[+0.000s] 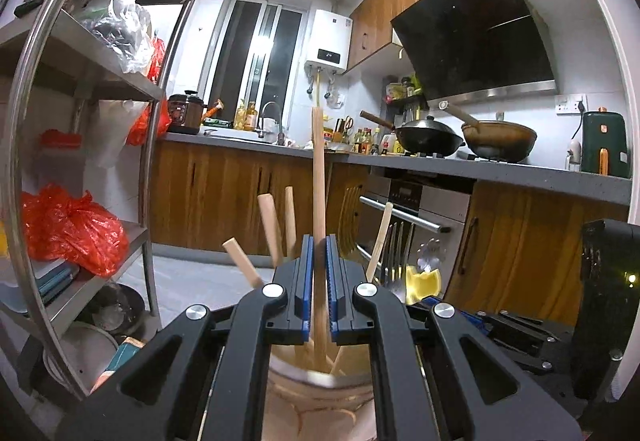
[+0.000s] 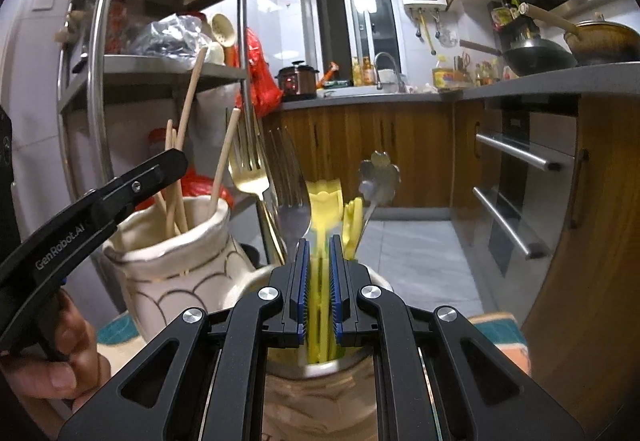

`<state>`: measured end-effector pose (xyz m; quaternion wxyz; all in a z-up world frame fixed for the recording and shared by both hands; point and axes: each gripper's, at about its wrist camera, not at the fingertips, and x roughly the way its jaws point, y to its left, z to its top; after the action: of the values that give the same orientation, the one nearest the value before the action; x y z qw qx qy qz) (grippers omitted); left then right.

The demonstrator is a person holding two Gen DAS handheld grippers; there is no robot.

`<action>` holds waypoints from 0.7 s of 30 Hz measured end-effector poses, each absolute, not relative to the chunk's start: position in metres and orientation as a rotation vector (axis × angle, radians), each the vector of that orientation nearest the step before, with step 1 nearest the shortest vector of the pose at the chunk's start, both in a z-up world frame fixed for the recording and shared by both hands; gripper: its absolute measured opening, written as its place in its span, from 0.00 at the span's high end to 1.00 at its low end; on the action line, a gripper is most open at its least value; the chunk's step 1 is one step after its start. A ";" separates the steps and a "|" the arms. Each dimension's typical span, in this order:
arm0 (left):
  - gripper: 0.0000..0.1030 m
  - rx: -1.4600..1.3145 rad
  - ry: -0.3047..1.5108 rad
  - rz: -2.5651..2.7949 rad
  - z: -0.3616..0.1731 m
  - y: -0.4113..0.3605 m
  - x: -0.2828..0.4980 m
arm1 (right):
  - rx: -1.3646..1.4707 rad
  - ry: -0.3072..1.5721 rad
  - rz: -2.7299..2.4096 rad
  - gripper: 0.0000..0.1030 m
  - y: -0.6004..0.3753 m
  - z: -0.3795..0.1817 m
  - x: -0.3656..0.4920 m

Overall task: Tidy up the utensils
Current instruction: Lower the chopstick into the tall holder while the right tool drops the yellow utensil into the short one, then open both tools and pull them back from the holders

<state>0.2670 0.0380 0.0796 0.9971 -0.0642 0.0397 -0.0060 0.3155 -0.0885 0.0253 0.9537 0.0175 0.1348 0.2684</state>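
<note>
Chopstick (image 1: 319,177) between left tongs (image 1: 319,265)

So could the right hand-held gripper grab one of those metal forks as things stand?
Probably not yet: the right hand-held gripper is shut on a yellow utensil. The forks stand close beside it, unblocked.

Only thing I can properly read is "GenRobot.AI", white letters along the black arm of the left gripper (image 2: 176,161), seen from the right wrist camera. The white wall-mounted water heater (image 1: 329,41) has a small lit display, looks like "24" but too tiny to swear by. Bottle labels on the counter are unreadable.
</note>
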 end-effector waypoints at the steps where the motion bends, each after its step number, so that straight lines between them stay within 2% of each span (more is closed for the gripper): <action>1: 0.89 -0.123 0.083 -0.011 0.080 0.038 0.266 | 0.033 0.277 0.547 0.88 -0.089 0.025 0.315; 2: 0.81 -0.121 0.082 -0.009 0.080 0.037 0.264 | 0.034 0.276 0.550 0.84 -0.090 0.026 0.313; 4: 0.71 -0.121 0.072 -0.007 0.082 0.037 0.261 | 0.034 0.273 0.550 0.71 -0.091 0.028 0.310; 6: 0.62 -0.116 0.062 -0.005 0.085 0.037 0.255 | 0.037 0.266 0.555 0.69 -0.092 0.029 0.307; 9: 0.61 -0.103 0.058 -0.009 0.090 0.036 0.248 | 0.037 0.254 0.561 0.69 -0.095 0.034 0.299; 11: 0.52 -0.099 0.063 -0.004 0.093 0.038 0.242 | 0.048 0.249 0.566 0.67 -0.098 0.037 0.294; 13: 0.45 -0.103 0.063 -0.002 0.095 0.039 0.235 | 0.055 0.236 0.566 0.59 -0.104 0.041 0.287; 17: 0.24 -0.096 0.056 0.002 0.099 0.042 0.218 | 0.081 0.231 0.568 0.51 -0.116 0.045 0.276; 19: 0.20 -0.088 0.056 0.003 0.100 0.043 0.211 | 0.091 0.233 0.567 0.45 -0.122 0.046 0.270; 21: 0.11 -0.075 0.069 0.006 0.098 0.043 0.204 | 0.103 0.238 0.570 0.40 -0.127 0.046 0.266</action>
<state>0.2038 0.0434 0.0983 0.9987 -0.0373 0.0345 0.0029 0.2663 -0.1267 0.0464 0.9513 0.0507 0.1171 0.2806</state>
